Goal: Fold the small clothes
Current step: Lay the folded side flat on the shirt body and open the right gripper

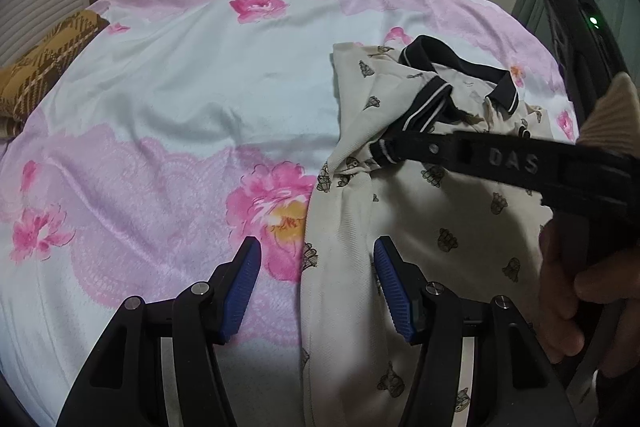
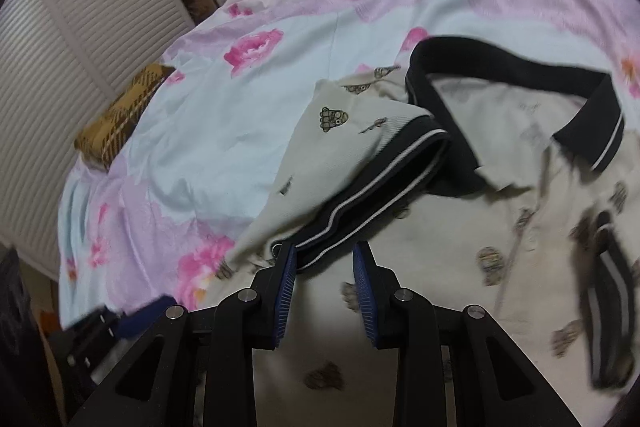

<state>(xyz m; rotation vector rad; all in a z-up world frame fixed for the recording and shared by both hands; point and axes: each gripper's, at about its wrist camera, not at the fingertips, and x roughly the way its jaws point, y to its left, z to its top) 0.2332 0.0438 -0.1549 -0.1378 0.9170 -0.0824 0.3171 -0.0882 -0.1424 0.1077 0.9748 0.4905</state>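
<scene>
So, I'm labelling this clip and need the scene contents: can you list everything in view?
polo shirt: one, cream with small dark prints, black white-striped collar and cuffs, on the bed, one sleeve folded in
quilt: one, pale with pink flowers, covering the bed
plaid cushion: one, brown and tan, at the bed's far left edge
louvred doors: white, behind the bed
left tool: black, blue pads, open over the shirt's edge
right tool: black, blue pads, open by the sleeve cuff
hand: one, holding the right tool
</scene>
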